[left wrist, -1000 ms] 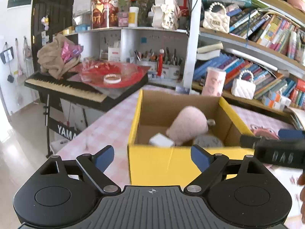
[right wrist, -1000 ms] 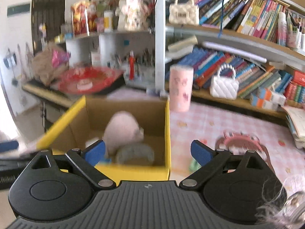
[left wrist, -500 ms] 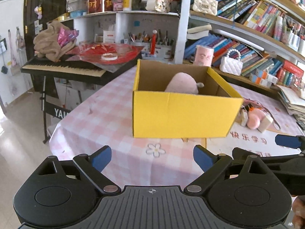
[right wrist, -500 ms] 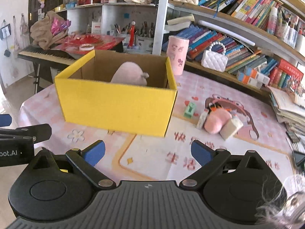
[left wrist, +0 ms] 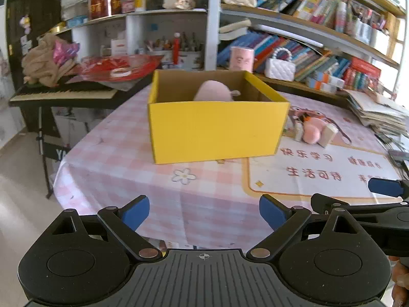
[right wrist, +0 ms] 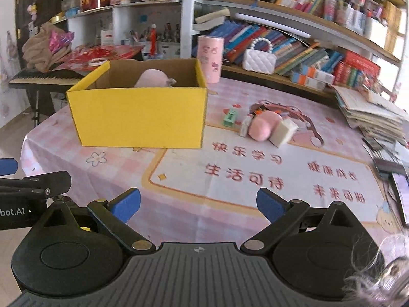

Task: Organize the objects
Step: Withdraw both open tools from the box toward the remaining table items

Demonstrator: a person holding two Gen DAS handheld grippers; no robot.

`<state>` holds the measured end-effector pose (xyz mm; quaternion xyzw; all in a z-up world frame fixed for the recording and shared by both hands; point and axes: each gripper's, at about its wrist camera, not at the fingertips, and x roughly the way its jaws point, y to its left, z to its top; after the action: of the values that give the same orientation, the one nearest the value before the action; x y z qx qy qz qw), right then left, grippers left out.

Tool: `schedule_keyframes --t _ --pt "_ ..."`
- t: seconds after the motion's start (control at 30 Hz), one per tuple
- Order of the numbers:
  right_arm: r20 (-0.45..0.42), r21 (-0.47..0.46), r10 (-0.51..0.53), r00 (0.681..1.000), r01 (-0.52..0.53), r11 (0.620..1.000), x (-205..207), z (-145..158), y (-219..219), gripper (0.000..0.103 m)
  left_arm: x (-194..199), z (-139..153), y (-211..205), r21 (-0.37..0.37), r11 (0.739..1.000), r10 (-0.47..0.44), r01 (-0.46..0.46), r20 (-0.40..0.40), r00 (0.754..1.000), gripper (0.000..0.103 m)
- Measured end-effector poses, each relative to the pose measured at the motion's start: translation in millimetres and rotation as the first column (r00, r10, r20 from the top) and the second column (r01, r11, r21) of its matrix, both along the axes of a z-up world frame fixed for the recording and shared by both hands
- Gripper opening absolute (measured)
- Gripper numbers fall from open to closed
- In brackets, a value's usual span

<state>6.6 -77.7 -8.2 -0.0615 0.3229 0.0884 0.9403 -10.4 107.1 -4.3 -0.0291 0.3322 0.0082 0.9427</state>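
Note:
A yellow cardboard box [left wrist: 217,130] [right wrist: 138,117] stands on the pink checked tablecloth, with a pink plush [left wrist: 213,94] [right wrist: 153,78] inside it. To its right lie a second pink plush [right wrist: 263,125] [left wrist: 313,130], a white block [right wrist: 283,133], a small white box [right wrist: 246,126] and a green toy [right wrist: 230,118]. My left gripper [left wrist: 203,211] is open and empty, held back over the table's near edge. My right gripper [right wrist: 198,202] is open and empty, also near the front edge.
A keyboard piano [left wrist: 64,93] with a red tray stands left of the table. Bookshelves [right wrist: 294,41] run along the back, with a pink cup [right wrist: 210,58] and a white handbag [right wrist: 259,60]. Stacked papers [right wrist: 373,112] and a phone [right wrist: 400,194] lie at the right.
Both grippers have pulled back from just above the box to the table's front edge. They stay open and empty. The box and its contents have not moved.

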Motion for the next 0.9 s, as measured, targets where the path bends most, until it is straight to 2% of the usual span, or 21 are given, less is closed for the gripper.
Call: schedule_keyframes --t 0.27,0.53,0.73,0.9 --pt "-0.010 0.011 -0.115 0.993 0.115 0.993 -15.2 -1.5 -32.8 0.099 2.7 -2.0 -29.8 -0.003 0.993 -0.115 0.115 -0.005 0.993 0.095" --pt "-0.018 0.013 -0.245 0.969 0.245 0.969 -24.1 -2.1 -69.5 0.099 12.2 -3.4 -64.2 -0.002 0.974 -0.228 0.228 -0.010 0.974 0.095" --pt "-0.026 0.017 -0.309 0.951 0.310 0.951 -25.1 -4.7 -92.8 0.099 21.2 -5.5 -85.3 -0.002 0.963 -0.268 0.268 -0.021 0.963 0.095" --pt "-0.040 0.020 -0.322 0.946 0.323 0.946 -15.8 -7.0 -108.7 0.099 32.4 -6.3 -101.6 0.001 0.958 -0.286 0.287 -0.029 0.958 0.095"
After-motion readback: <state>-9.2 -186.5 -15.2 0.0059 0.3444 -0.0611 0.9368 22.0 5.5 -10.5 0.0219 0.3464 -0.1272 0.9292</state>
